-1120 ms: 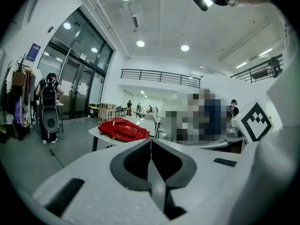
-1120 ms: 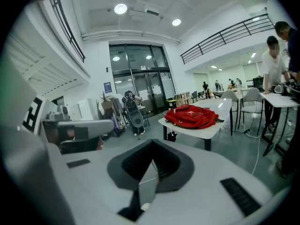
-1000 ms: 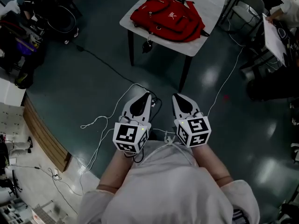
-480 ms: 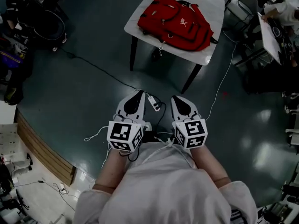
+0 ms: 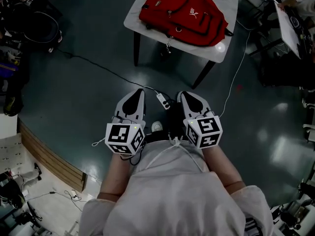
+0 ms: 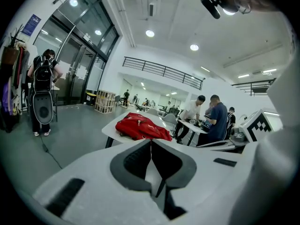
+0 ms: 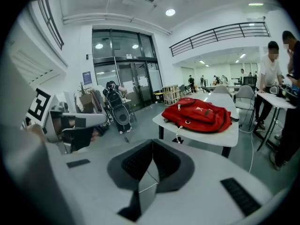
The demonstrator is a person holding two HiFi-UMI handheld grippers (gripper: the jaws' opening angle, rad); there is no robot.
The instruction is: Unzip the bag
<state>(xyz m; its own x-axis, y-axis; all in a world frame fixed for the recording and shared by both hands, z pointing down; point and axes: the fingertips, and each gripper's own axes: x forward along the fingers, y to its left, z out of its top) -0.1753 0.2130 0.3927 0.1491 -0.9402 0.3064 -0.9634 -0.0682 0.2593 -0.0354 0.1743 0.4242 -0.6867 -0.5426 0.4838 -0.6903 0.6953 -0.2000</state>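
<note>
Dark glossy workshop floor (image 5: 83, 102) underfoot | red bag (image 5: 182, 9) flat on white table (image 5: 219, 50), well ahead of both grippers | left gripper (image 5: 136, 93) and right gripper (image 5: 184, 95) side by side, jaws closed together, nothing held | likely soft, light, prone to sliding: pinch dangling pull (image 5: 168, 46) at near edge, pin fabric alongside

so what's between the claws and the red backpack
Head view: dark floor with a white power strip and cables, then the near edge of the table holding the red backpack.
</note>
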